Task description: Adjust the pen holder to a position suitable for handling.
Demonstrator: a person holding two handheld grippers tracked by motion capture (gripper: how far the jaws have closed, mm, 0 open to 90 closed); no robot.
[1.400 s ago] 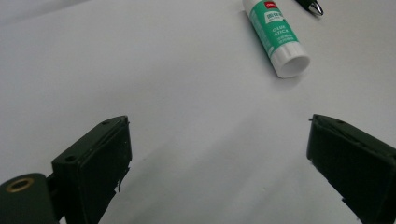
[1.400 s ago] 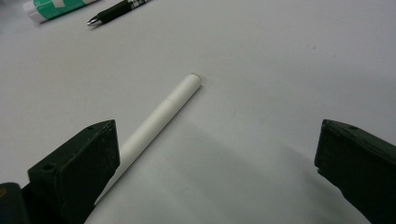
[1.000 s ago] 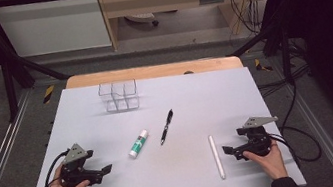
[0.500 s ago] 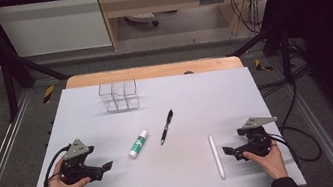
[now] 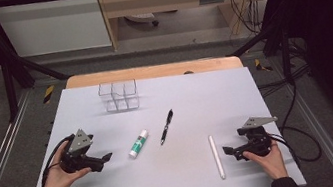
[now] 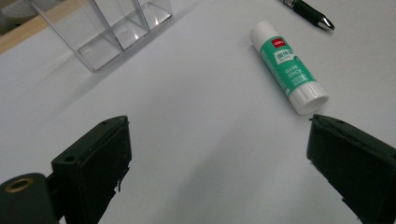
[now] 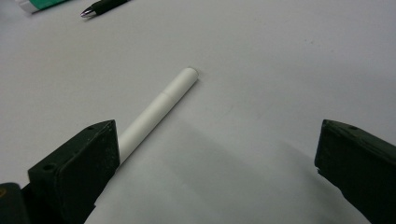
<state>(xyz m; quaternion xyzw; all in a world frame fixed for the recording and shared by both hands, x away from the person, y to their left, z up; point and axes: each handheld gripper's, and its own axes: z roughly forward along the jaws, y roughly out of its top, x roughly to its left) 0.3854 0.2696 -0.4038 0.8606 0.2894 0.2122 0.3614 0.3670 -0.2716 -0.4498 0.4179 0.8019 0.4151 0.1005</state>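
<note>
While lying flat, glue stick (image 6: 288,66) sits just beyond left gripper (image 6: 224,163).

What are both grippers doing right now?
Left gripper: open, holding nothing, near the glue stick.
Right gripper: open, holding nothing, beside the white pen.

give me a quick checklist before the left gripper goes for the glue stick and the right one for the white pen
1. Left gripper open wide: ok, jaws well apart.
2. Glue stick within the jaws' line: not ok, it lies ahead, off toward one jaw.
3. Right gripper open: ok.
4. White pen centred between the jaws: not ok, it runs beside one jaw.
5. Black pen apart from the glue stick: ok.
6. Clear organizer upright at the far side of the table: ok; whether its compartments hold anything: cannot tell.
</note>
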